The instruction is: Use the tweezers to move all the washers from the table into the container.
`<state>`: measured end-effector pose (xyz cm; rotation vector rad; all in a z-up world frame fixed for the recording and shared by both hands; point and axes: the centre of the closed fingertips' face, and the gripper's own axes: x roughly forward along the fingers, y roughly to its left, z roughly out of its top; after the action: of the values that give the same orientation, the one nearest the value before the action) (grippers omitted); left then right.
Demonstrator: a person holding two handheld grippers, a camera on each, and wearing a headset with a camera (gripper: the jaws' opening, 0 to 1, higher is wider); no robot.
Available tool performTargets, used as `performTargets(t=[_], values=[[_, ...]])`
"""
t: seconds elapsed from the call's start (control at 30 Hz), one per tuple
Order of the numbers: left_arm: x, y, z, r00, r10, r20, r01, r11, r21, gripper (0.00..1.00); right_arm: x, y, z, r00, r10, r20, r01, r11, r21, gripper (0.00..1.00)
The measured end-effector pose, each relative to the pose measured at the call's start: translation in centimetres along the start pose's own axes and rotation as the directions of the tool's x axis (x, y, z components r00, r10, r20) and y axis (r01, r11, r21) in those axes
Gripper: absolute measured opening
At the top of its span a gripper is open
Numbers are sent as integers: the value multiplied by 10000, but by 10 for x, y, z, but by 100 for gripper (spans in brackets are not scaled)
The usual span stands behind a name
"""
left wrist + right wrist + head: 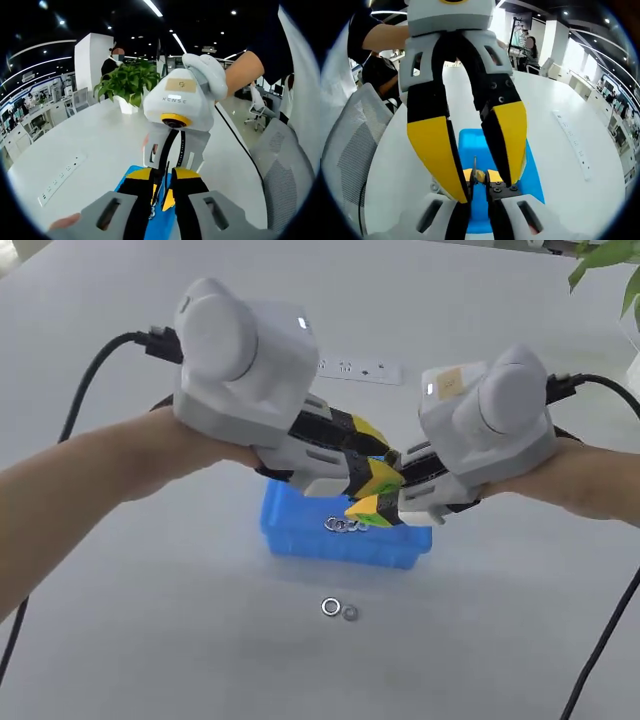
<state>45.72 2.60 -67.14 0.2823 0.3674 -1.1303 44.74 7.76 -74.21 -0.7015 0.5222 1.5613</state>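
Note:
Both grippers meet tip to tip above a blue container (300,532). My left gripper (372,465) comes in from the left and my right gripper (372,508) from the right. In the right gripper view my right gripper (481,192) is shut on thin metal tweezers (474,167), and the left gripper's yellow fingers (506,130) close in around them over the container (470,145). In the left gripper view my left gripper (164,187) pinches the tweezers (163,181). Several washers (342,526) lie inside the container. Two washers (331,607) rest on the table in front of it.
A white power strip (360,368) lies on the table behind the container. A potted plant (605,260) stands at the far right corner. Black cables (85,390) trail from both grippers. Grey office chairs (280,175) stand beside the table.

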Motion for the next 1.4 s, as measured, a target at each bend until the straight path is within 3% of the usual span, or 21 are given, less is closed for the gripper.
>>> performTargets(t=[0.1, 0.3, 0.4, 1.2, 1.4], values=[[0, -2, -1, 9999, -103, -111, 103, 9999, 5, 9, 0, -1, 1, 10000, -12, -9, 12, 10000, -34, 10], [-5, -1, -1, 9997, -25, -223, 28, 9999, 137, 8, 0, 0, 4, 10000, -21, -15, 21, 9999, -168, 10], [-8, 4, -1, 9986, 345, -392, -329, 9986, 426, 7, 0, -2, 4, 9999, -104, -28, 103, 9997, -215, 10], [-28, 3, 16, 9956, 921, -194, -913, 9951, 370, 6, -14, -3, 22, 9969, -633, 473, 651, 9972, -371, 12], [-30, 3, 20, 9951, 982, -102, -977, 9942, 452, 6, -15, 0, 22, 9968, -703, 383, 719, 9966, -401, 16]])
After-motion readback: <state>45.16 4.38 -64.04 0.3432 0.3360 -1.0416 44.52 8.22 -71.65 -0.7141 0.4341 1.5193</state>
